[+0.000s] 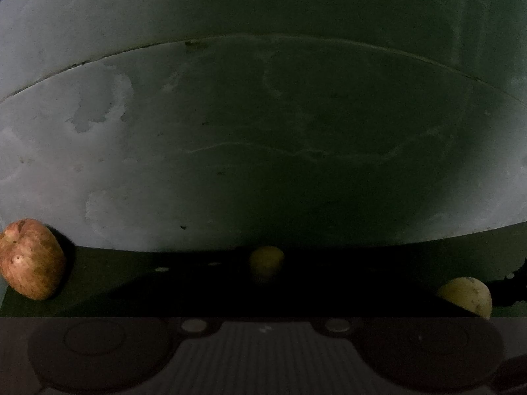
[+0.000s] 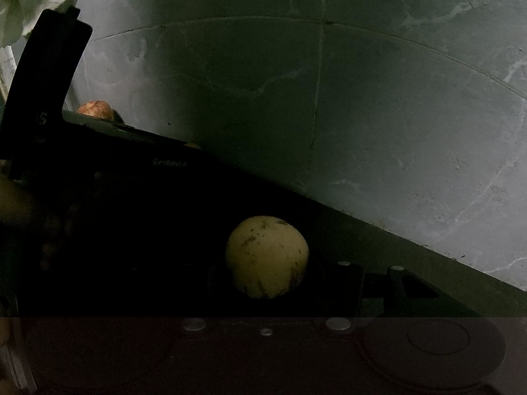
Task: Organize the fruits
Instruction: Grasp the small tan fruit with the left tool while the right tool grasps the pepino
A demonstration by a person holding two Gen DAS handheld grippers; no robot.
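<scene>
Both grippers tilt down over the dark surface (image 1: 98, 283). Left fingers closed on small yellow fruit (image 1: 266, 261), apple (image 1: 31, 260) at 9 o'clock. Right fingers around pale fruit (image 2: 267, 256); contact unclear.

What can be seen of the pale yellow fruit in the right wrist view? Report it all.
The pale yellow fruit is round and smooth-skinned, flecked with brown specks and streaks. It looks whole and sits on a dark surface in deep shadow, close ahead of the camera. Whether the tongs touch it cannot be told in the dark. The left wrist view shows it at lower right.
</scene>
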